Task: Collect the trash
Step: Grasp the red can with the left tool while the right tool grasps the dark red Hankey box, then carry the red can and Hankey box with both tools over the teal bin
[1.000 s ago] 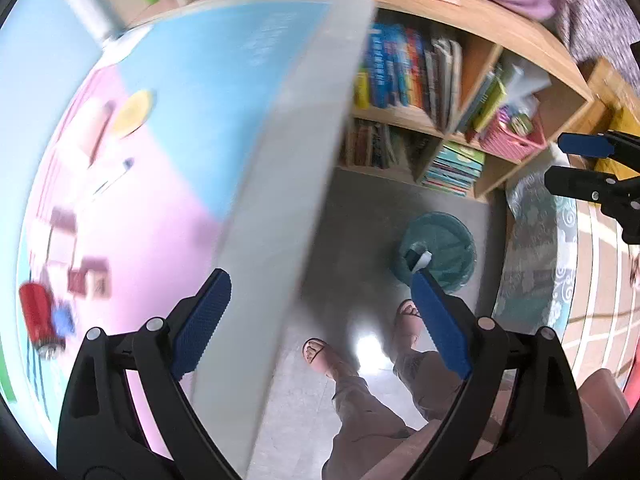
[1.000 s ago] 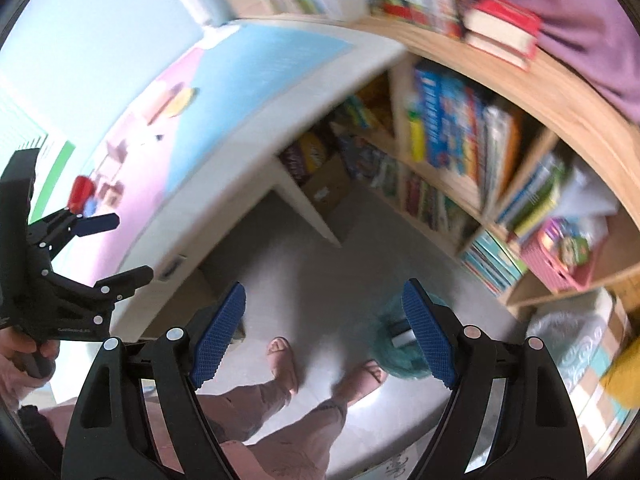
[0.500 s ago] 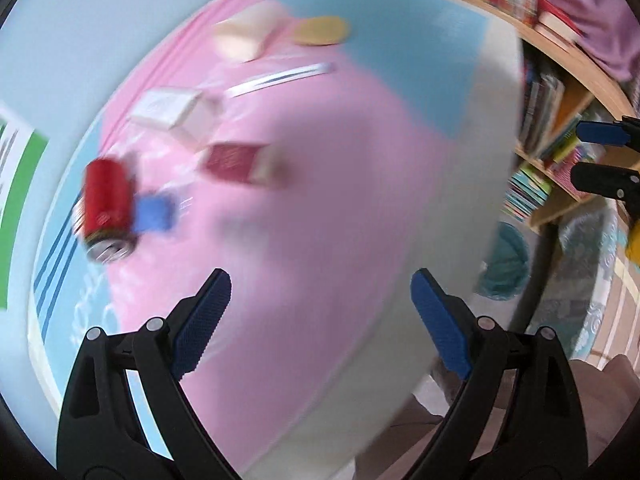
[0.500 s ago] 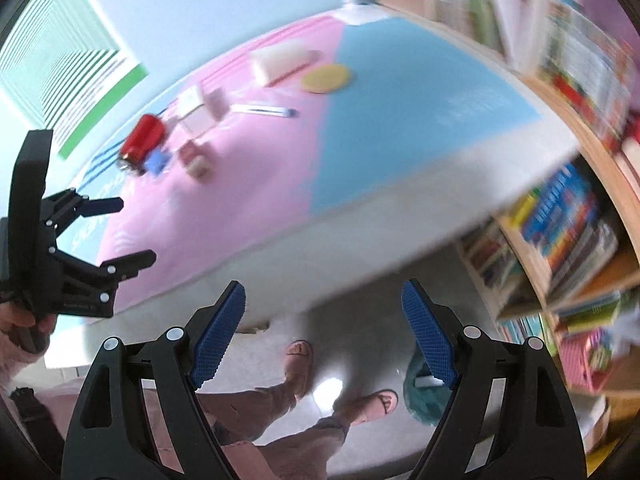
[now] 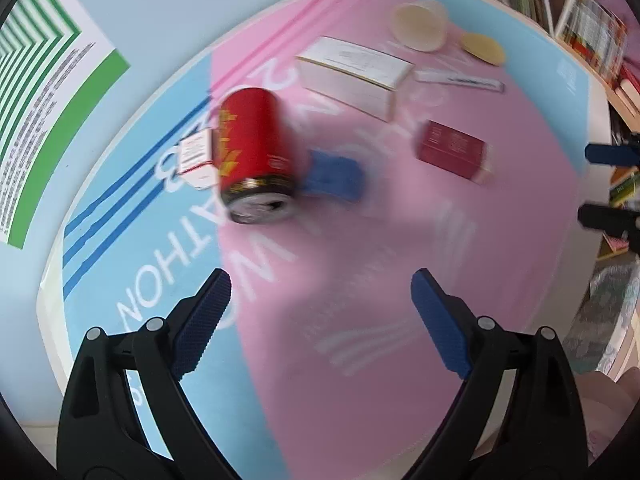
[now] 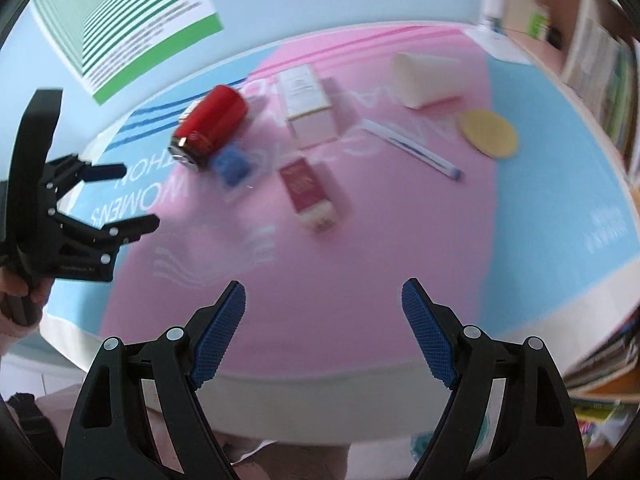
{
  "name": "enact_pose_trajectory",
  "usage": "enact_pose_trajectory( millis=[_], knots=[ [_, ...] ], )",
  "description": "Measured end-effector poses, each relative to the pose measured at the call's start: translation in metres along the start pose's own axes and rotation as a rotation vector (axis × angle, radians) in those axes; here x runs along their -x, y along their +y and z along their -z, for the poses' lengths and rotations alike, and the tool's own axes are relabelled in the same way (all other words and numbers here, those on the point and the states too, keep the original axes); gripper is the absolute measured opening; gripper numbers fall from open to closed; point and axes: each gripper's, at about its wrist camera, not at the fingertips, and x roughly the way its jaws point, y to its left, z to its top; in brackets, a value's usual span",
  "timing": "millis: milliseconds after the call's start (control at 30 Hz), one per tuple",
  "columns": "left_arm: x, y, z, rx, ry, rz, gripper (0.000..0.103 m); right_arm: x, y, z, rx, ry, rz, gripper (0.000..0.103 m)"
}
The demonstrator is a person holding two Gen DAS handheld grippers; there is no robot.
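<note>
Red aluminium drink can [image 5: 253, 156], lying on its side on the pink-and-blue counter [image 5: 400, 264], is the natural landmark and probably the first piece of trash to go. From the left tongs [image 5: 320, 320] it lies ahead and a little to the left, its long axis running roughly away from them, with the open silver end turned back toward the fingers. That matters: to span the round body rather than the ends, I judge the left tongs would need to come in across the can's width.

Just right of the can sits a small blue crumpled scrap [image 5: 334, 175], touching or nearly so; blur hides the gap. Behind the can's left side a small white-and-red card [image 5: 196, 156] peeks out. Farther right of the can lie a dark red carton [image 5: 452, 154] and, beyond it, a white rectangular box [image 5: 354, 74].

Both tongs stand wide apart and grip nothing. In the right wrist view the left tongs [image 6: 116, 196] hover close to the can's near side, while the right tongs [image 6: 324, 332] hang back over the counter's front edge, well apart from the can and more in line with the dark red carton. So the left hand is the nearer one.
</note>
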Motion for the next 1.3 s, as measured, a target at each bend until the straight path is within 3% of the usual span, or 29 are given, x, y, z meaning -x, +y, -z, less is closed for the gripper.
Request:
enact_pose_trajectory(
  millis=[200,533,733,800,967,1067,1300],
  knots=[
    [-0.015,0.028,-0.019,0.054,0.010,-0.022,0.090,-0.029,0.020,-0.028,0.121,0.051,-0.014,0.080],
    [-0.053,0.051,-0.054,0.079,0.051,-0.020,0.090,-0.072,0.013,-0.062,0.143,0.120,-0.030,0.078],
    [-0.071,0.061,-0.066,0.105,0.082,-0.008,0.087,-0.094,0.009,-0.072,0.155,0.165,-0.030,0.071],
    [-0.075,0.064,-0.067,0.116,0.088,0.007,0.086,-0.099,0.010,-0.073,0.159,0.175,-0.027,0.061],
    [-0.085,0.070,-0.071,0.133,0.109,0.041,0.073,-0.111,0.010,-0.072,0.167,0.208,-0.033,0.052],
    [-0.090,0.070,-0.071,0.133,0.120,0.061,0.065,-0.111,0.011,-0.072,0.175,0.200,-0.030,0.033],
    [-0.083,0.070,-0.070,0.130,0.092,0.071,0.065,-0.099,0.009,-0.072,0.149,0.181,-0.018,0.030]
  ],
)
